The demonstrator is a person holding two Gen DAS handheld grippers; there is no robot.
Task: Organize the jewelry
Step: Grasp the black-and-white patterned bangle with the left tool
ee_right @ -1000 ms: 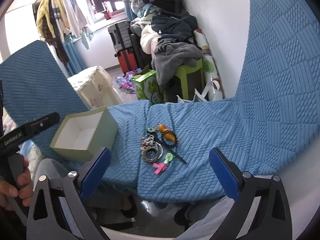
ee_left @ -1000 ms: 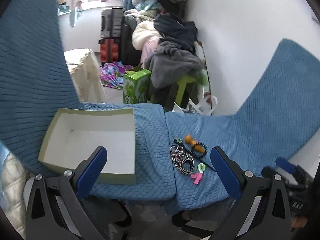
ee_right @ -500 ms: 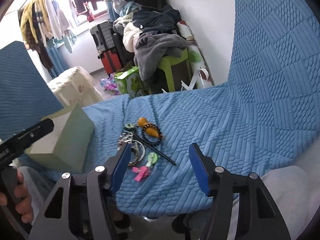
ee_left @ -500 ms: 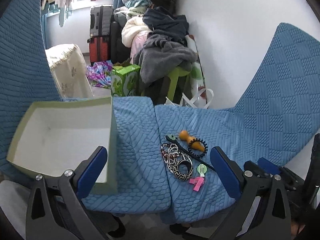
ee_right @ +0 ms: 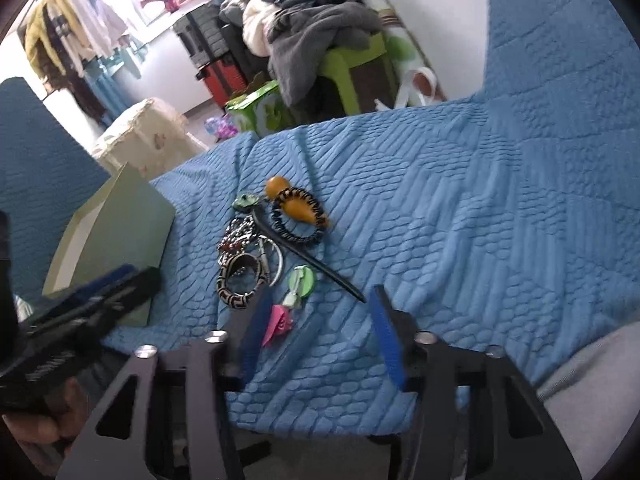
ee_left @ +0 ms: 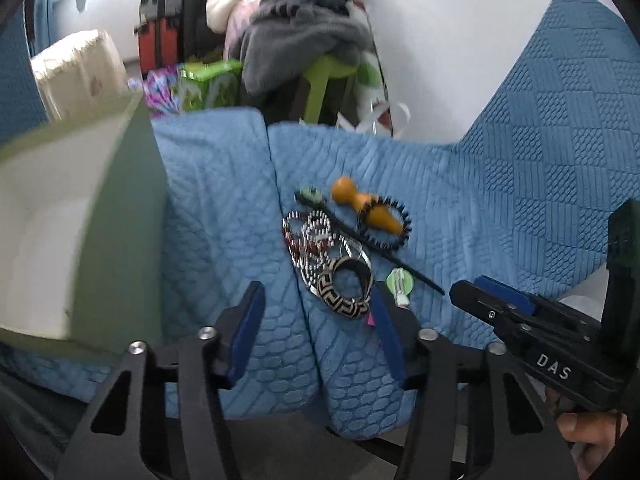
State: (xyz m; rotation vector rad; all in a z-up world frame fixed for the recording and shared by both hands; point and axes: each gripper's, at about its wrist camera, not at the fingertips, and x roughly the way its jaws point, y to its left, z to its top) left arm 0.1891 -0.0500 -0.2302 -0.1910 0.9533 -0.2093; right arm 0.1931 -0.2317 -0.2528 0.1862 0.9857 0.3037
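Note:
A pile of jewelry lies on the blue sofa cover [ee_left: 460, 184]: a black-and-white patterned bangle [ee_left: 347, 288] [ee_right: 239, 280], beaded chains [ee_left: 308, 236], an orange gourd charm [ee_left: 362, 206] [ee_right: 294, 202] inside a black bead bracelet [ee_right: 298, 220], a black hair stick [ee_left: 380, 248] [ee_right: 308, 260], a green clip [ee_left: 399, 282] [ee_right: 301, 280] and a pink clip [ee_right: 278, 324]. The open green box [ee_left: 72, 216] [ee_right: 116, 232] stands to the left. My left gripper [ee_left: 318, 316] is open, just short of the bangle. My right gripper [ee_right: 318, 322] is open, near the pink clip.
Beyond the sofa edge stand a green stool with heaped clothes [ee_left: 304, 36], a green carton [ee_right: 260, 110], suitcases [ee_left: 160, 28] and a cream covered box [ee_right: 140, 136]. The sofa back rises on the right [ee_right: 560, 60]. Each gripper shows in the other's view [ee_left: 532, 332] [ee_right: 80, 320].
Both grippers have moved forward and down toward the jewelry pile. Both sets of jaws have narrowed, and the box has slid to the left of both views.

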